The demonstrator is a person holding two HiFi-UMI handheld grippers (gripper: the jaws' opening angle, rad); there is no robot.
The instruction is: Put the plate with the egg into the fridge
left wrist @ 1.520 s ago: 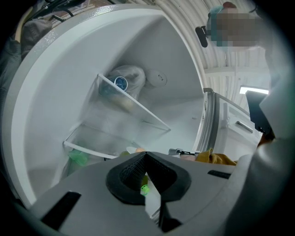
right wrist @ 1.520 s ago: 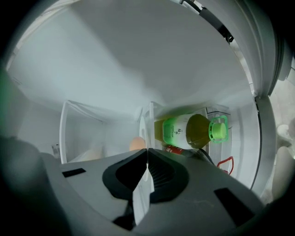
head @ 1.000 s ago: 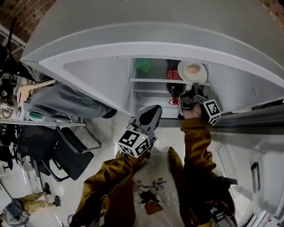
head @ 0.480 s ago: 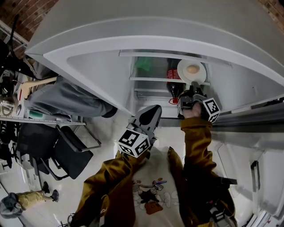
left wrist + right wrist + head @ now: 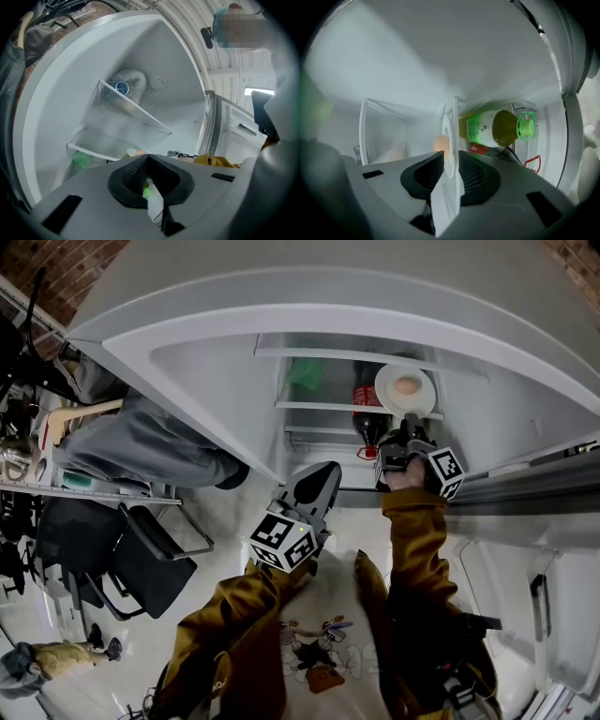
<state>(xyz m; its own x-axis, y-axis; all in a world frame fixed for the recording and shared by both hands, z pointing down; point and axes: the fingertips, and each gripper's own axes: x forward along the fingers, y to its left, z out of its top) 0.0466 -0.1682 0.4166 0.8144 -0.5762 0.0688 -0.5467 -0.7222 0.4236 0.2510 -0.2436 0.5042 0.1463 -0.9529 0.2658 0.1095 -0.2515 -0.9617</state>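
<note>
A white plate (image 5: 405, 390) with a brown egg (image 5: 407, 385) on it rests on the upper fridge shelf (image 5: 319, 407). My right gripper (image 5: 409, 423) reaches in at the plate's near rim. In the right gripper view the plate (image 5: 449, 140) stands edge-on between the pads, with the egg (image 5: 440, 144) to its left. The right gripper (image 5: 451, 171) has just been opening its jaws, and the pads stand slightly off the rim. My left gripper (image 5: 319, 479) hangs shut and empty below the fridge opening; the left gripper (image 5: 149, 176) faces the door's clear shelves.
A green-capped bottle (image 5: 487, 129) and a red-labelled dark bottle (image 5: 367, 409) stand right beside the plate. Something green (image 5: 302, 379) lies on the shelf's left. The open fridge door (image 5: 187, 381) is at the left; a black chair (image 5: 141, 559) stands on the floor.
The camera has tilted slightly, showing more of the fridge's top shelf. The plate and both grippers stay where they were.
</note>
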